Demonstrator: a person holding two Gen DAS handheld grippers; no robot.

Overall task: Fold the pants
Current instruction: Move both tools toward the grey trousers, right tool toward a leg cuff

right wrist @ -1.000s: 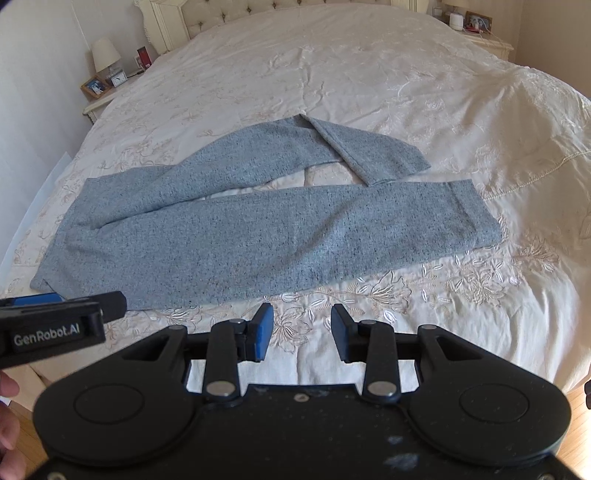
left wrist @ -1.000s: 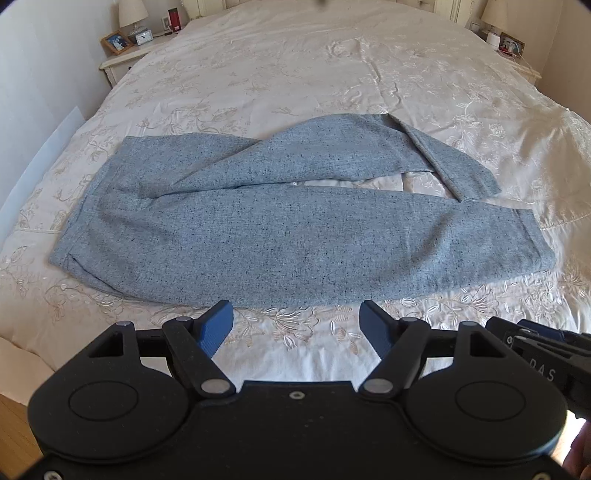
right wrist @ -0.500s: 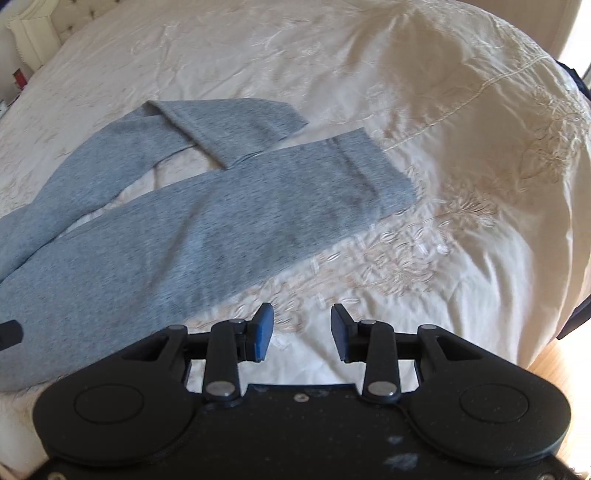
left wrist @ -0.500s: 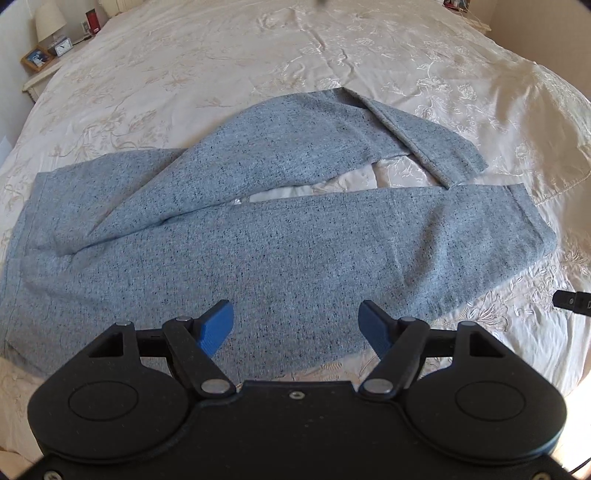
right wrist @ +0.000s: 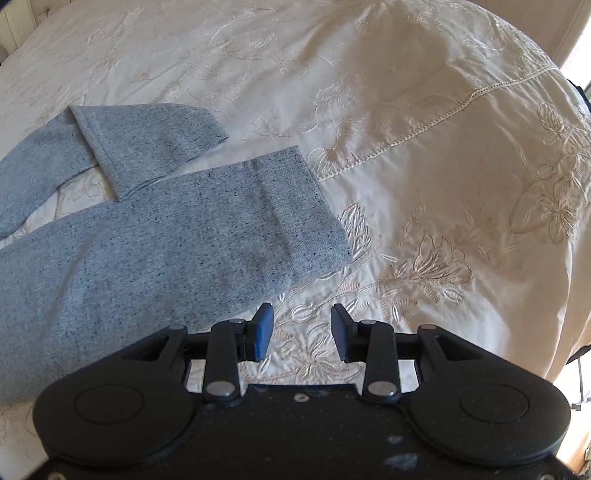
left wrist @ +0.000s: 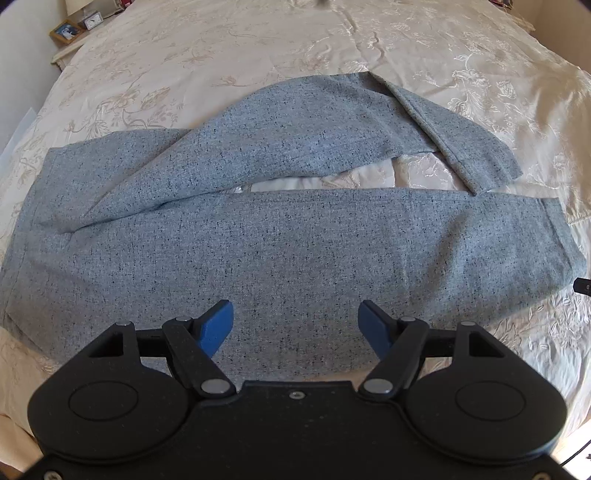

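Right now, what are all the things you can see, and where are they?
pants: one, speckled grey-blue, spread flat on the bed, far leg bent back on itself
bedspread: one, cream with embroidered flowers, covering the bed
nightstand: one, pale, far left of the bed
picture frame: one, wooden, on the nightstand
clock: one, small, white, beside the frame
left gripper: one, black with blue pads, open over the near leg
right gripper: one, black with blue pads, open near the near leg's cuff

Flecked matt cloth pants (left wrist: 295,251), satiny bedspread (right wrist: 406,110)
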